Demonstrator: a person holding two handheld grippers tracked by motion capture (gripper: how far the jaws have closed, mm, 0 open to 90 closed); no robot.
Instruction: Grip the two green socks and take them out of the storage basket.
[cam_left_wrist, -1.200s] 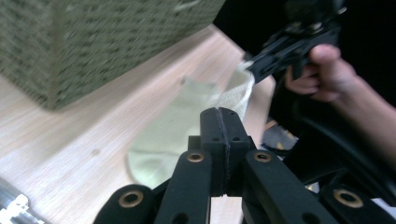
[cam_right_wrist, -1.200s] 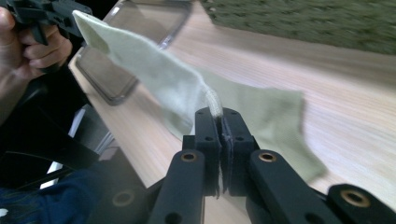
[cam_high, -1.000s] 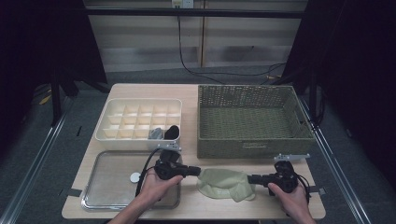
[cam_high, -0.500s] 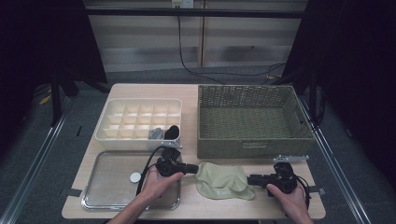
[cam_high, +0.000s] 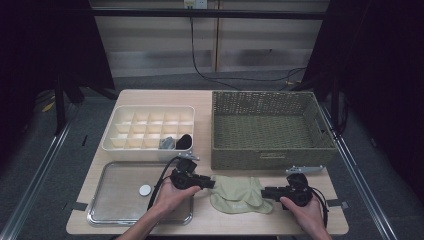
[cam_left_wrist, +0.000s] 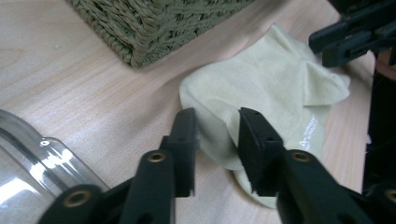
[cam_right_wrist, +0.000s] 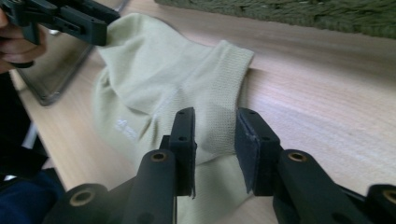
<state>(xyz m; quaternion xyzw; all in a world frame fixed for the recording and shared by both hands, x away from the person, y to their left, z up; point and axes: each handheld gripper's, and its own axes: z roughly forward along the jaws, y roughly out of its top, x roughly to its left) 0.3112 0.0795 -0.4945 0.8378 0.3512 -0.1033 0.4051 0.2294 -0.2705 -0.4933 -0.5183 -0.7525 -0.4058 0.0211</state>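
Sock (cam_high: 239, 194): pale green, flat on your worktop (cam_high: 210, 225) between both tools.
Left hand-held gripper (cam_left_wrist: 215, 137): jaws just opening, apart over the sock's edge, apparently gripping nothing.
Right hand-held gripper (cam_right_wrist: 214, 135): jaws just opening, sock's cuff between them, unpinched.
Wicker basket (cam_high: 270, 131): just behind.
Metal tray (cam_high: 115, 200): left.

high view above looking down the table (cam_high: 210, 100), both gripper views close and low, sharing the sock (cam_high: 239, 194)
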